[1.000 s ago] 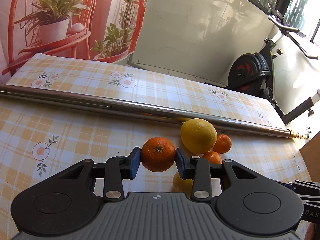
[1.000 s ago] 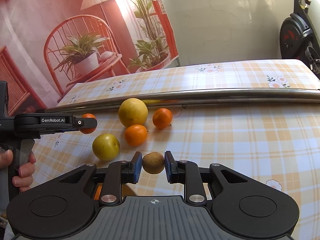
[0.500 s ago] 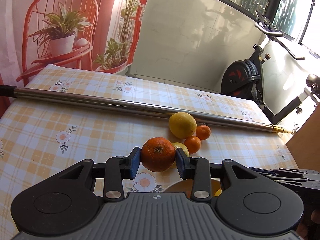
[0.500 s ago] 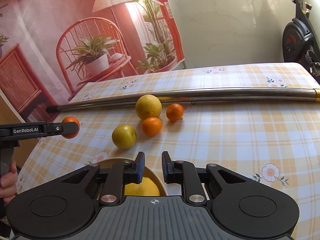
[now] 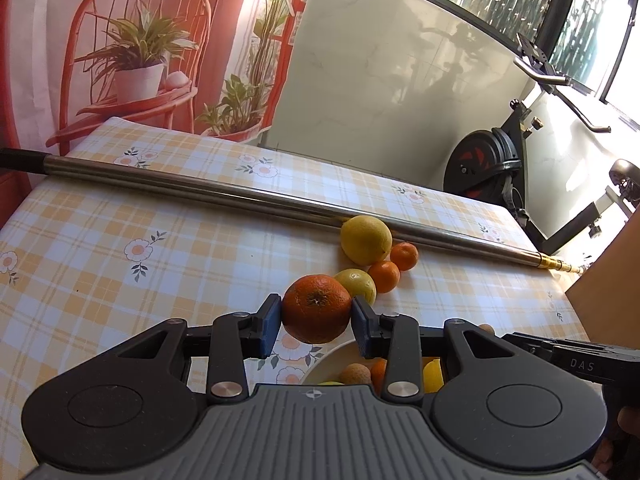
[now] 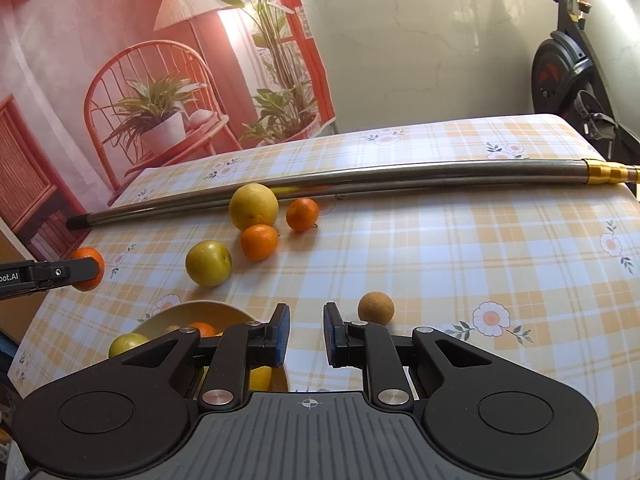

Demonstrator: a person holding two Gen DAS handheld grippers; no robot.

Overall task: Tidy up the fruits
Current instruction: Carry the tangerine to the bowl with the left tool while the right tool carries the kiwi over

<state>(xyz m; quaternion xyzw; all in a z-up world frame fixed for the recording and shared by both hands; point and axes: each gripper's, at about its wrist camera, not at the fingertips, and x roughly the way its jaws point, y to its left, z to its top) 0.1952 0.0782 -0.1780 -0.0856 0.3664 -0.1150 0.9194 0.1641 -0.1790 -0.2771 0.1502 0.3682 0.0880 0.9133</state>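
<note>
My left gripper (image 5: 316,314) is shut on a large orange (image 5: 316,308), held in the air just over the near rim of a cream bowl (image 5: 332,354). The right wrist view shows that orange (image 6: 86,256) at the far left. Several fruits lie in the bowl (image 6: 192,310). My right gripper (image 6: 306,328) is shut with only a narrow gap and nothing in it, beside the bowl. A small brown round fruit (image 6: 375,308) rests on the cloth just right of its fingertips. On the table lie a big yellow fruit (image 6: 253,206), two tangerines (image 6: 303,214) (image 6: 259,242) and a yellow-green fruit (image 6: 208,263).
A long steel pole (image 6: 400,178) lies across the checked tablecloth behind the fruits. An exercise bike (image 5: 492,168) stands past the table's far right corner. A printed backdrop hangs behind the table. A brown board edge (image 5: 608,272) shows at the right.
The right gripper let go of the small brown fruit and pulled back past the bowl. The left gripper drew back with the orange, so the bowl now shows beneath it.
</note>
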